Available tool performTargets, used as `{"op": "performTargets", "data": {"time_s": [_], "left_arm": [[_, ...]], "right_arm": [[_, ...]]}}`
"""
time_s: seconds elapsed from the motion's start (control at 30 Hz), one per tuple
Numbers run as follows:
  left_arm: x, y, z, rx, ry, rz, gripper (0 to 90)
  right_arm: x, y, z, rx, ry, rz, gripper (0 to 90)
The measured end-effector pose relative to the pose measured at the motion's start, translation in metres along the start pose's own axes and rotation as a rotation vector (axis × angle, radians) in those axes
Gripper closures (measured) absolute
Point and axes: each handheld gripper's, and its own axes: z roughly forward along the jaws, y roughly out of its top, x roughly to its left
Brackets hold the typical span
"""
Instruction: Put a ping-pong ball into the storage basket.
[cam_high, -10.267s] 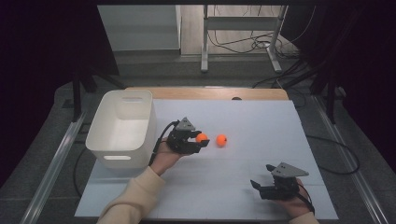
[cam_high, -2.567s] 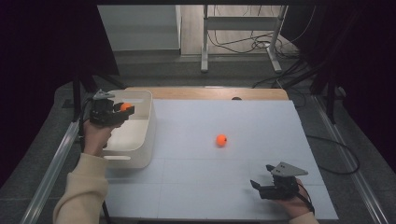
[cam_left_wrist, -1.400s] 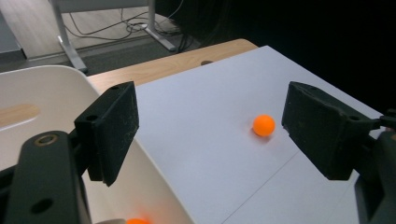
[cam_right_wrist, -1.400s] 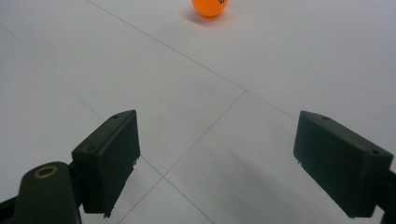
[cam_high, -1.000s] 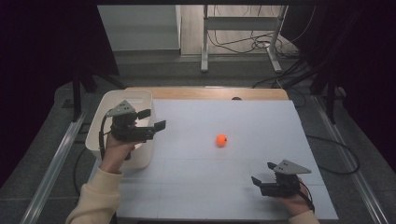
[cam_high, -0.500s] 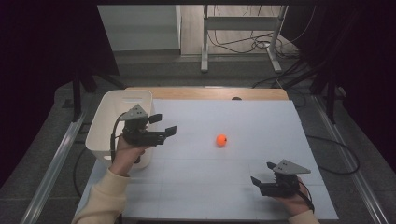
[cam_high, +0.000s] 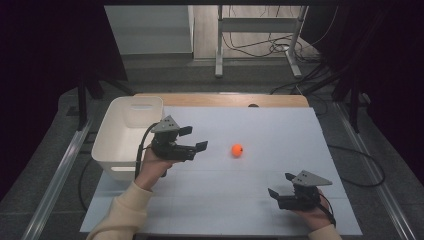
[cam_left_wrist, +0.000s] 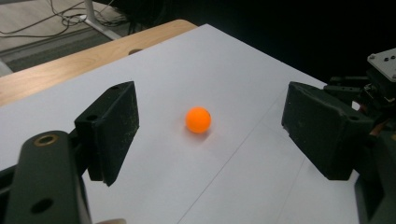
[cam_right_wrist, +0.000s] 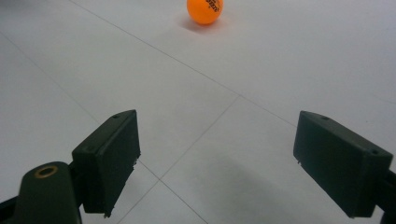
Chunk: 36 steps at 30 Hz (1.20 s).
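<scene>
Left gripper (cam_high: 192, 139) — jaws apart — near orange ball (cam_high: 237, 150), beside white bin (cam_high: 107, 142).

Tabletop (cam_high: 250, 200) covered in white sheet, wood edge bare at far side. Orange ball (cam_high: 237, 150) lies on it near the middle. White bin (cam_high: 125, 140) sits at the left edge.
</scene>
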Motion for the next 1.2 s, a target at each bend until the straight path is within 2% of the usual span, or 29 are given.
{"op": "performTargets", "data": {"time_s": [0.2, 0.7, 0.87, 1.2], "left_arm": [[-0.004, 0.000, 0.007, 0.010, -0.014, 0.007, 19.7], [-0.013, -0.001, 0.036, 0.052, -0.034, 0.025, 19.6], [-0.013, -0.001, 0.042, 0.048, -0.034, 0.017, 19.7], [-0.015, -0.004, 0.063, 0.082, -0.041, 0.021, 19.6]], "right_arm": [[0.001, -0.001, -0.002, -0.002, -0.001, 0.003, 15.3], [-0.002, -0.001, -0.003, -0.025, 0.004, 0.004, 15.4], [0.000, -0.001, -0.003, -0.021, 0.003, -0.002, 15.4], [-0.001, 0.002, 0.001, -0.017, 0.014, -0.010, 15.4]]}}
